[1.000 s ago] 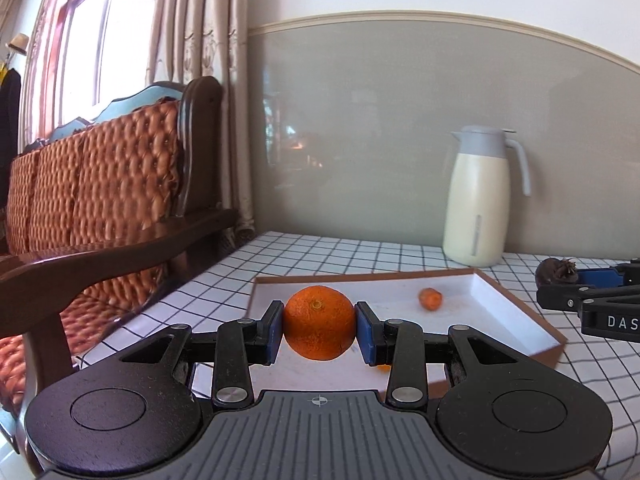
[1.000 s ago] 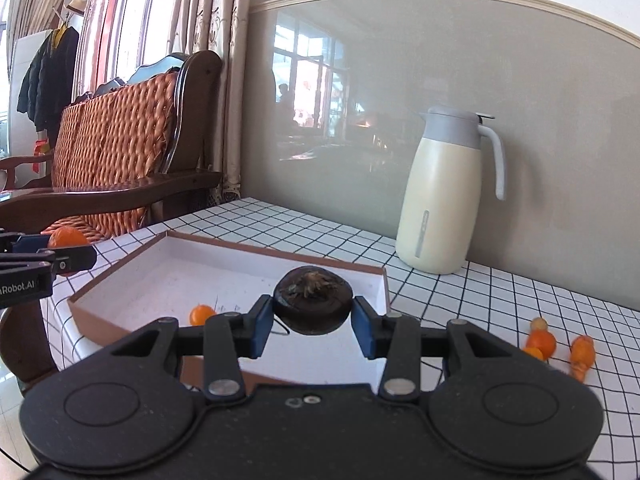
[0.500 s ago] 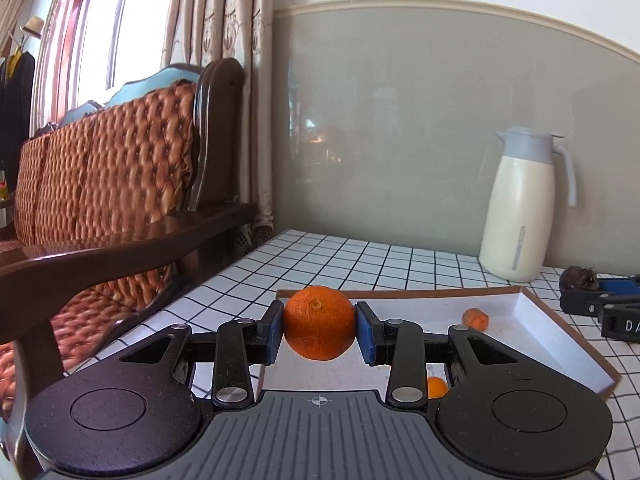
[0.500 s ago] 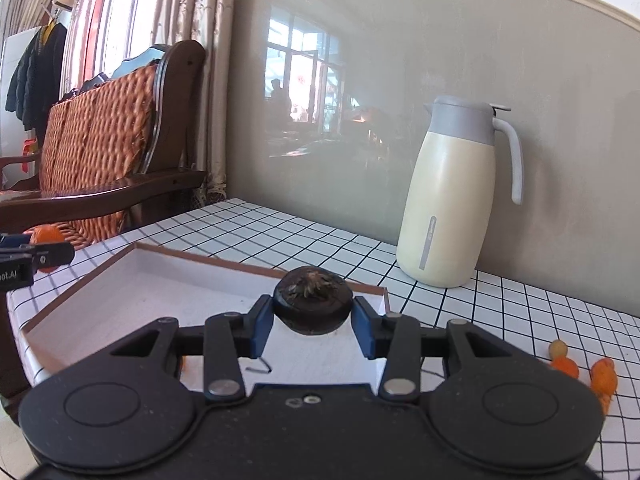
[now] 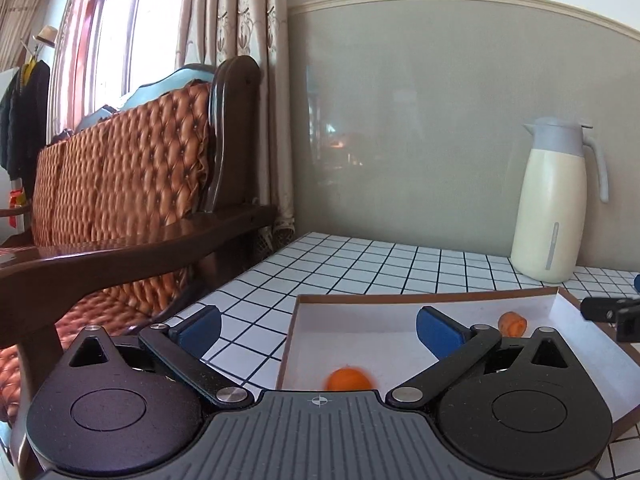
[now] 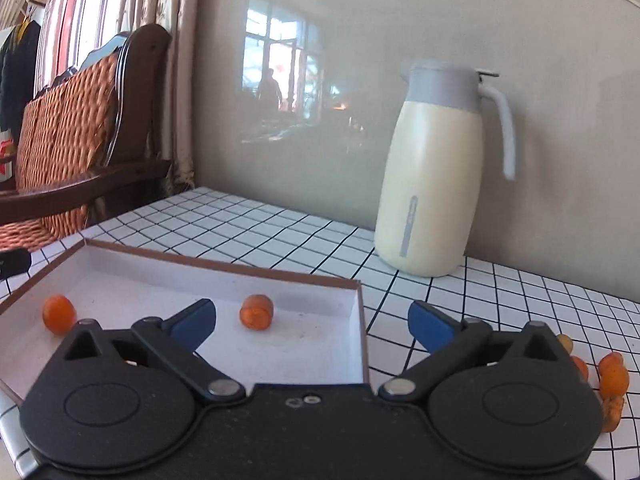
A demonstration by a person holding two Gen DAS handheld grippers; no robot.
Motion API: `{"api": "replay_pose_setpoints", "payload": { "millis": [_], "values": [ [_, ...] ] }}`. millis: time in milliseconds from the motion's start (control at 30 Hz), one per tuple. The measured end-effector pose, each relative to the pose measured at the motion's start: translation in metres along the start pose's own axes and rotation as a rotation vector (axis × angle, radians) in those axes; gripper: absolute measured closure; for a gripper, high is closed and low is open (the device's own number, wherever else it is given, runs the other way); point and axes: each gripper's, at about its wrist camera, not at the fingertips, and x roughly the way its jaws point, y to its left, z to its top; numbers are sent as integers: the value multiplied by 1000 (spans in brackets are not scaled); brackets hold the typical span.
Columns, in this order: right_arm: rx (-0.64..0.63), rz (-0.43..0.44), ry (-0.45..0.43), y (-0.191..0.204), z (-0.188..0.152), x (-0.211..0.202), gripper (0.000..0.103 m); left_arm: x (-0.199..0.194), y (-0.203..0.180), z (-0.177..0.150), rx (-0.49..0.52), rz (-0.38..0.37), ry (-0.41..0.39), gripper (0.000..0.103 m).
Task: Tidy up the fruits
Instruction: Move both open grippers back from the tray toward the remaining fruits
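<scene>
My left gripper (image 5: pixel 318 330) hangs over the near left corner of a white box with a brown rim (image 5: pixel 400 295); its jaws are opening and nothing is between them. Just below it, a blurred orange (image 5: pixel 348 379) lies on the box floor. A small orange fruit (image 5: pixel 512 323) sits farther right in the box. My right gripper (image 6: pixel 312 326) hovers over the right end of the box (image 6: pixel 224 266), jaws opening and empty. In its view two orange fruits (image 6: pixel 59 314) (image 6: pixel 257 311) lie in the box. The dark fruit is out of sight.
A cream thermos jug (image 6: pixel 436 168) stands on the checked tablecloth (image 6: pixel 280 232) by the grey wall. Several small orange fruits (image 6: pixel 612 376) lie on the cloth at the right. A wooden armchair with an orange cushion (image 5: pixel 120 168) stands left of the table.
Both grippers have opened wide. The orange has left the left gripper and dropped into the box; the dark fruit has left the right gripper. Both hands moved nearer the box.
</scene>
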Motion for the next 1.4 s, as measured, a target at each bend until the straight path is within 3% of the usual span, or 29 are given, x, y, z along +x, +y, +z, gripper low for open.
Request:
{"api": "replay_pose_setpoints", "payload": {
  "millis": [833,1400],
  "values": [
    [-11,3,7,-2,-5,-28,6,-34,-25,0,24,-44,-11,0],
    [18,-62,-12,-45,-17,-70,6,-70,-70,5,30,-77,-70,0]
  ]
}}
